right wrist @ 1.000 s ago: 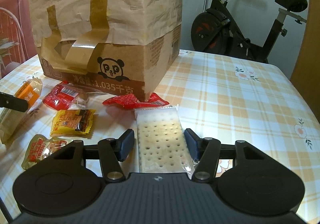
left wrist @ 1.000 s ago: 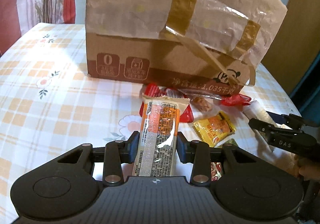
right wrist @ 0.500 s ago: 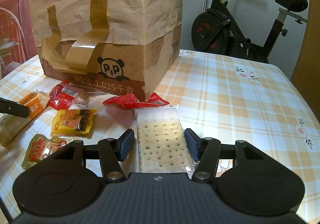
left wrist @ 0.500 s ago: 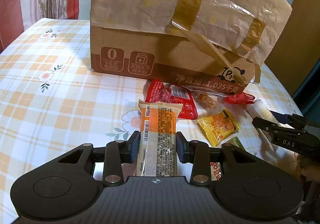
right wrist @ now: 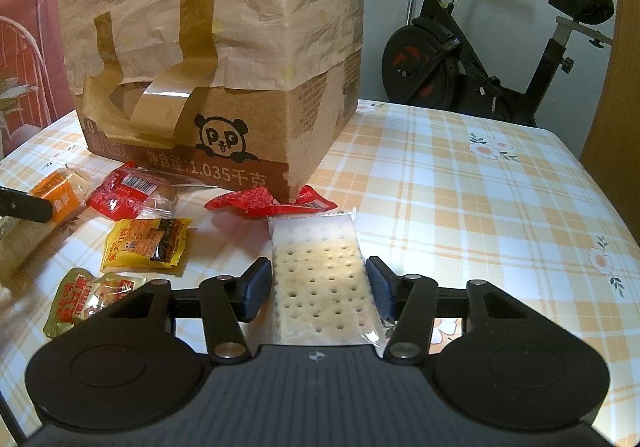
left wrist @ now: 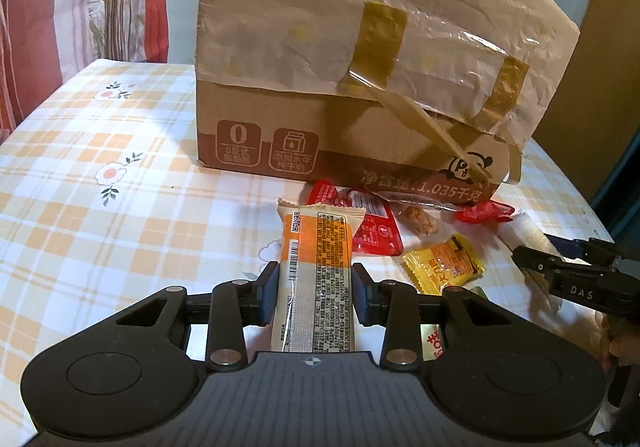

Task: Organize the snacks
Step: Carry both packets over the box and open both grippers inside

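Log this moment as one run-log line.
left claw: shut on orange bar | right claw: closing around cracker pack | carton: behind loose snacks

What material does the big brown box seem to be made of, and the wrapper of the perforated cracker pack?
The big brown box looks like matte corrugated cardboard: printed brown faces, glossy tape strips, crinkled plastic film on top. The perforated cracker pack seems wrapped in thin clear plastic: glossy, with a serrated sealed end.

box at my 12 on table | snack packets before it | cracker pack between my right fingers
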A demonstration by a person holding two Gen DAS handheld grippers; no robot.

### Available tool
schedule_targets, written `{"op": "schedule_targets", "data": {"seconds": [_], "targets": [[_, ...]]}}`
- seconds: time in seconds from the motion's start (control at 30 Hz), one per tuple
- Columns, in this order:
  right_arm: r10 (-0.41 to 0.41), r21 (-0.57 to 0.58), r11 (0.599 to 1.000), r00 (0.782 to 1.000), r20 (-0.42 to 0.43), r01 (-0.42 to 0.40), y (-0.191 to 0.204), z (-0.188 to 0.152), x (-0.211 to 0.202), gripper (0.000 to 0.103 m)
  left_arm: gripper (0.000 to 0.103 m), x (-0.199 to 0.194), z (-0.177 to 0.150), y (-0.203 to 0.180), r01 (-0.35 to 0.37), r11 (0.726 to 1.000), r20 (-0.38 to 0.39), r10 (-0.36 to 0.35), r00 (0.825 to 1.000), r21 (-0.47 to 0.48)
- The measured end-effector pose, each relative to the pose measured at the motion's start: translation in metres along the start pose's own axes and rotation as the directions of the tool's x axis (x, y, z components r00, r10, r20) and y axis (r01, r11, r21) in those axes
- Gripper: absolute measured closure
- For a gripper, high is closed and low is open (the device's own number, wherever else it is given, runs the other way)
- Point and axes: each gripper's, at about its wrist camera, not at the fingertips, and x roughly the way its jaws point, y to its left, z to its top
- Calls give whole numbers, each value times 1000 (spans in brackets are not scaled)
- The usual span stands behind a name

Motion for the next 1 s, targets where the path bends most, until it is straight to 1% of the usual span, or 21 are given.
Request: {"op": "schedule_targets", "data": {"seconds": [0.23, 0.33, 0.4, 0.5, 0.7, 0.8, 0.87, 0.97, 1.0], "targets": [[-11, -6, 1000, 1000, -26, 11, -1, 1, -6, 54, 64, -11, 5, 6, -14, 1000, 43, 15, 999, -19], [-31, 60, 998, 999, -32, 33, -12, -1, -15, 54, 64, -19, 10, 11, -28, 999, 74, 31, 997, -34], [-40, 124, 991, 999, -15, 42, -23, -1, -24, 54, 64, -26, 14, 14, -41, 998, 102, 45, 994, -39], [-55, 176, 983, 998, 25, 50, -35, 5, -39, 54, 64, -37, 21, 17, -48, 998, 146, 55, 988, -50], [-61, 200, 979, 993, 105, 39, -41, 28, -61, 54, 64, -58, 35, 15, -67, 997, 216, 76, 973, -47], [-48, 184, 983, 985, 168, 16, -36, 47, -72, 54, 64, -70, 50, 16, -76, 996, 256, 84, 963, -42], [-35, 176, 984, 976, 215, -3, -33, 62, -80, 54, 64, -78, 66, 16, -74, 996, 292, 85, 953, -47], [-11, 171, 984, 956, 294, -42, -30, 91, -93, 54, 64, -92, 92, 14, -67, 997, 359, 77, 930, -38], [-5, 162, 986, 948, 317, -49, -28, 101, -96, 54, 64, -98, 102, 11, -67, 997, 387, 72, 919, -27]]}}
